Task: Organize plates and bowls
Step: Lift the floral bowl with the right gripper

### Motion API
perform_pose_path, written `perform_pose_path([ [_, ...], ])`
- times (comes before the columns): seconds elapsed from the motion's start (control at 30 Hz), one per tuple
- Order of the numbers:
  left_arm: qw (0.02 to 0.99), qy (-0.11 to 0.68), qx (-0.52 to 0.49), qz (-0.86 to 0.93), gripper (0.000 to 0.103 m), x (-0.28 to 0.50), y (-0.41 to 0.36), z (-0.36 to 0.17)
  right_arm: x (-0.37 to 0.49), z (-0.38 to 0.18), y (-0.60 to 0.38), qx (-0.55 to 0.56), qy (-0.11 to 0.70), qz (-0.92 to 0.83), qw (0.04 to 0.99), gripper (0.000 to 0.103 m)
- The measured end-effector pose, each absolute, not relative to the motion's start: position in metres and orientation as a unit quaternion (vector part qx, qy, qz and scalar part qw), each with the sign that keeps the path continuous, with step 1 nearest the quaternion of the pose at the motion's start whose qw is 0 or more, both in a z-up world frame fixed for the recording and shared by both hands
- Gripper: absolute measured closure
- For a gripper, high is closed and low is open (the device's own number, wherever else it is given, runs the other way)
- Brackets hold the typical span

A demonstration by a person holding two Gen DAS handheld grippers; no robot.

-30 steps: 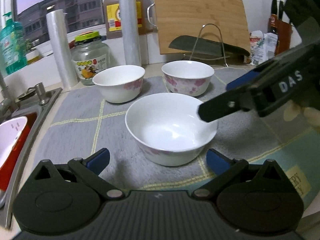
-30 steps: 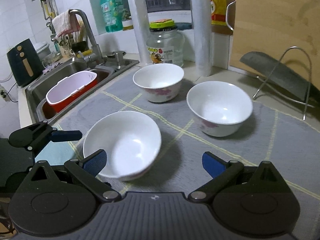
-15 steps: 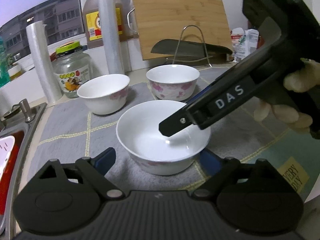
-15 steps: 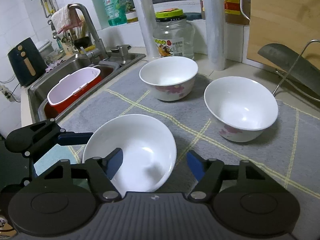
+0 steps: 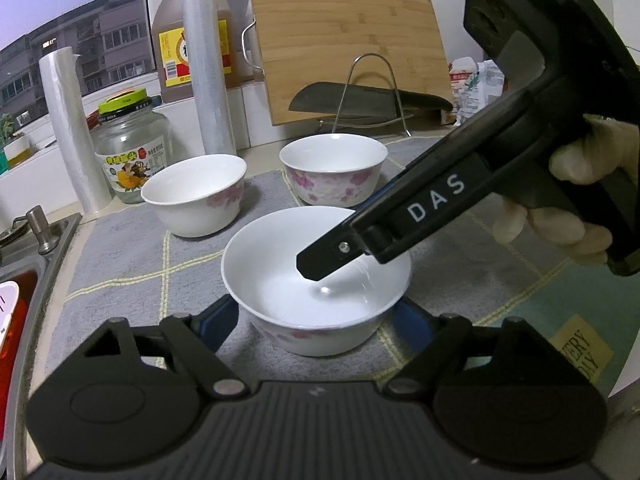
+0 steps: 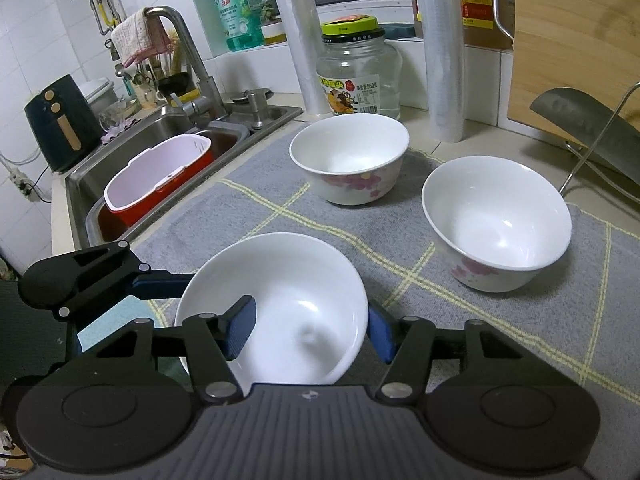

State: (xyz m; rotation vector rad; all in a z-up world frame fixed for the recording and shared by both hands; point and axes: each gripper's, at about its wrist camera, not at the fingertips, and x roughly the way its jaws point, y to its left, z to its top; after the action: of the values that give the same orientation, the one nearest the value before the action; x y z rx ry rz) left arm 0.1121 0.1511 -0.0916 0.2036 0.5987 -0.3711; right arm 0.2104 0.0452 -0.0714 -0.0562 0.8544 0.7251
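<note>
Three white bowls with pink flowers stand on a grey checked mat (image 5: 120,248). My left gripper (image 5: 314,320) is shut on the nearest bowl (image 5: 280,280), with a blue pad pressed to each side of its lower body. My right gripper (image 6: 310,334) straddles the same bowl's (image 6: 300,280) right wall and its jaws are closing. One pad is inside the bowl and the other is just outside. The inner finger (image 5: 332,256) hangs over the middle of the bowl, away from the wall. The other two bowls (image 5: 194,184) (image 5: 332,168) stand empty behind it.
At the left is a sink with a red and white tub (image 6: 156,176) and a faucet (image 6: 188,52). A glass jar (image 5: 128,152), film rolls, an oil bottle, a wooden board (image 5: 352,40) and a cleaver on a wire rack (image 5: 360,100) line the back. A hand (image 5: 580,152) holds the right gripper.
Both pairs of jaws have narrowed. The left pads came in against the nearest bowl. The right gripper moved in over that bowl and one of its fingers now sits inside it.
</note>
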Motion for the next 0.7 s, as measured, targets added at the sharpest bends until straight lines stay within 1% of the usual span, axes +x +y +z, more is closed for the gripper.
perform_pose_path([
  [0.37, 0.932, 0.296, 0.097, -0.188, 0.019, 0.107, 0.139, -0.082, 0.202, -0.062, 0.031, -0.030, 0.402, 0.341, 0.849, 0.038],
  [0.7, 0.930, 0.289, 0.095, -0.208, 0.019, 0.100, 0.100, -0.073, 0.181, -0.049, -0.012, -0.029, 0.394, 0.323, 0.860, 0.038],
])
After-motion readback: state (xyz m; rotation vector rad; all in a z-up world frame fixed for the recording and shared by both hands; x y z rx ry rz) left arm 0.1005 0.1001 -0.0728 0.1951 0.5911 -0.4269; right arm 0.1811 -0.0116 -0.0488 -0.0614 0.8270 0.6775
